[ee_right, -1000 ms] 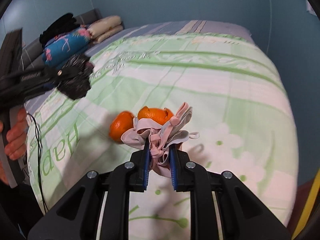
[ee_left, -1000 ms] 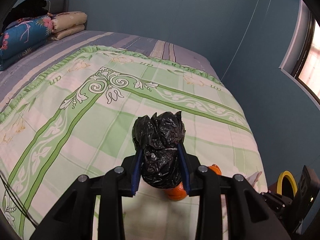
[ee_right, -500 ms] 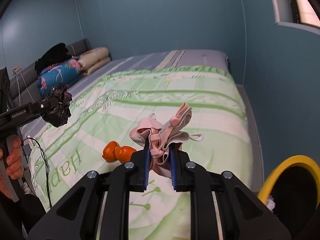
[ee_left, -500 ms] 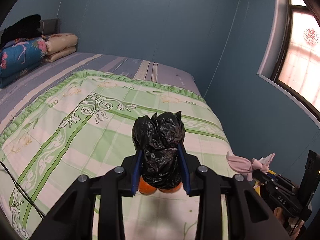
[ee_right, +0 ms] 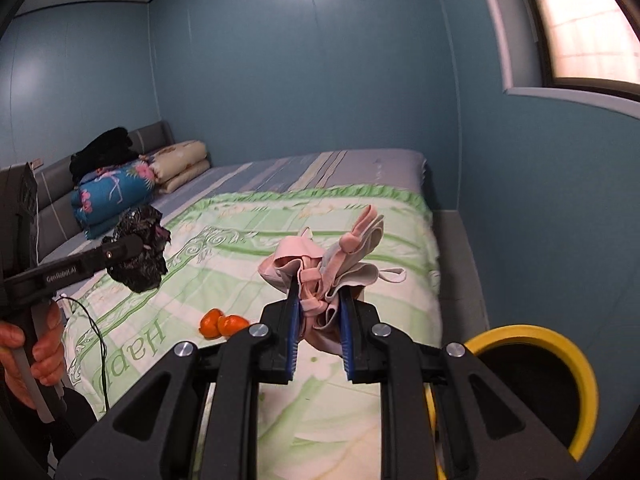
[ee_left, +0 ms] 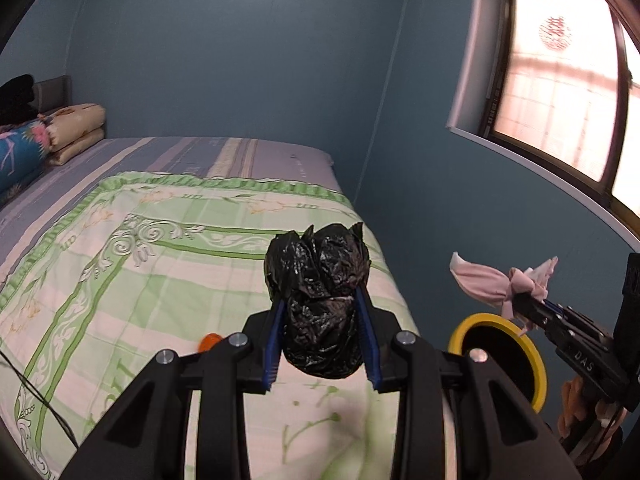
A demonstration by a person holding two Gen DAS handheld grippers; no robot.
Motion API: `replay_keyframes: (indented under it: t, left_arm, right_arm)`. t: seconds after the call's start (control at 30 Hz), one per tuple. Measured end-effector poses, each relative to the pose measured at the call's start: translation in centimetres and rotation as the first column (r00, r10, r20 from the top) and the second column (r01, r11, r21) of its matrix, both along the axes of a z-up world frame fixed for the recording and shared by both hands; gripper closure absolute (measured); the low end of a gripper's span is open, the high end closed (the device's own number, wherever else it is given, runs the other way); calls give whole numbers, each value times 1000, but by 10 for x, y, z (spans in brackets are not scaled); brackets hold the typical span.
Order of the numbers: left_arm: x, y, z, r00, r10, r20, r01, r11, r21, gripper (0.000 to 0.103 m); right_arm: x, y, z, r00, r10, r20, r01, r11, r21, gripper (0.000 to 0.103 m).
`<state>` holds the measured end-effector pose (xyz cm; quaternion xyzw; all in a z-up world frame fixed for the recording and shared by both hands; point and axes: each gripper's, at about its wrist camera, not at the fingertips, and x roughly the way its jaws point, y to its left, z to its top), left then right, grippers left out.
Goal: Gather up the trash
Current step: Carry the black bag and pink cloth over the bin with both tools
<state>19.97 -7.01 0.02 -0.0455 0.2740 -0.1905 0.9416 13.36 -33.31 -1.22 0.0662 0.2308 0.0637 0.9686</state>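
We hold two grippers, each carrying one piece of trash. The left gripper (ee_left: 320, 344) has its jaws clamped on one crumpled black plastic bag (ee_left: 320, 300), held up above the near end of the bed (ee_left: 120, 280), which wears a green-and-white patterned quilt. The right gripper (ee_right: 319, 336) has its jaws closed on one bundle of pale pink fabric scraps (ee_right: 328, 268); in the left view that bundle (ee_left: 496, 284) hangs just above one black bin with a yellow rim (ee_left: 500, 352) at about 4 o'clock. In the right view the same bin (ee_right: 560, 384) sits at 4 o'clock beside the bed. Two small orange tangerines (ee_right: 222, 323) lie touching each other on the quilt at 8 o'clock. At the head of the bed, near 10 o'clock, we count one blue floral folded quilt (ee_right: 114, 196) and one cream folded quilt (ee_right: 182, 164)
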Motion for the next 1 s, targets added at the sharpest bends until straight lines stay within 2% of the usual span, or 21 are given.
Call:
replay_keyframes:
  t: [0.17, 0.4, 0.73, 1.0]
  left_arm:
    - [-15, -37, 7, 997, -73, 25, 72, 997, 20, 72]
    - [-36, -97, 11, 978, -200, 58, 197, 979, 52, 72]
    - [-45, -172, 4, 944, -321, 70, 312, 943, 113, 72]
    - [-42, -227, -11, 918, -396, 38, 387, 911, 146, 72]
  right_arm:
    - [-26, -31, 7, 997, -68, 26, 68, 998, -3, 87]
    - [-54, -70, 4, 987, -161, 25, 161, 987, 1, 87]
    - [-77, -121, -21, 957, -289, -26, 289, 957, 17, 87]
    - [-79, -157, -45, 924, -371, -96, 374, 928, 10, 87]
